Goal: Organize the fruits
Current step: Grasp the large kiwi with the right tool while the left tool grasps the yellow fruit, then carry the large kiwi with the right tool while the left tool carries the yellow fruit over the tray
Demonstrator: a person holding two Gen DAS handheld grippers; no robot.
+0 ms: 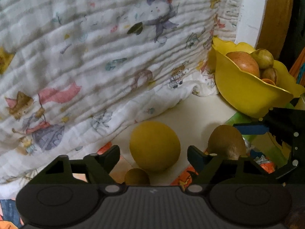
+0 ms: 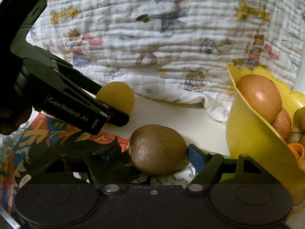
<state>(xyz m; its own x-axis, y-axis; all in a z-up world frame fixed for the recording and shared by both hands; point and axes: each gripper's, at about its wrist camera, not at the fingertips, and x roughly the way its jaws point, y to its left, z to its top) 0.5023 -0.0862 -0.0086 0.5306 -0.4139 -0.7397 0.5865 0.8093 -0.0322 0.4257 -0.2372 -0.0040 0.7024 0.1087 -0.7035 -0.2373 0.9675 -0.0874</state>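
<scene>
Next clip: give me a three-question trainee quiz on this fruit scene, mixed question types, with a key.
1. True or false: the kiwi lies between the fingers of the right claw.
2. Which fruit sits in front of the open left claw? A) yellow ball-shaped fruit B) banana C) grapes
3. Fill in: the yellow bowl already holds several ____.

Key:
1. True; the claw is open around it, and a grip is not evident.
2. A, the yellow fruit, lying on the table beside the blanket.
3. Fruits; the largest is reddish-orange.
</scene>
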